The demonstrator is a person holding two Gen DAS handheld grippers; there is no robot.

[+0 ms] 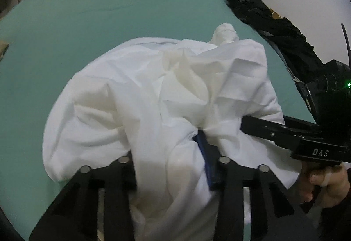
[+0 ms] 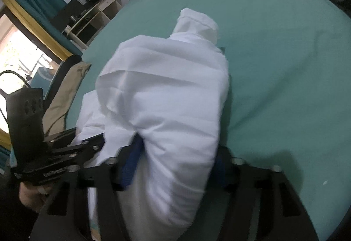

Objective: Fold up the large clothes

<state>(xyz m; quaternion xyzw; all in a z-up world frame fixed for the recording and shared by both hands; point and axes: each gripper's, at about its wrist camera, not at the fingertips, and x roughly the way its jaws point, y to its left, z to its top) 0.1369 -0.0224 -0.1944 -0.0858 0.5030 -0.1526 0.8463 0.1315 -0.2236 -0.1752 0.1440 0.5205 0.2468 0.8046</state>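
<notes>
Two grippers, left gripper (image 1: pixel 173 166) and right gripper (image 2: pixel 173 166), each clamped on white garment (image 1: pixel 153 96).

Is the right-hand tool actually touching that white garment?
Touching. In the right wrist view the white garment bunches between the right tool's blue-padded fingers, pressing against both sides.

The left gripper (image 1: pixel 173 164) pinches the white shirt (image 1: pixel 153 96) on the green bed (image 1: pixel 87 21); the right gripper (image 1: pixel 248 124) grabs it too.
</notes>
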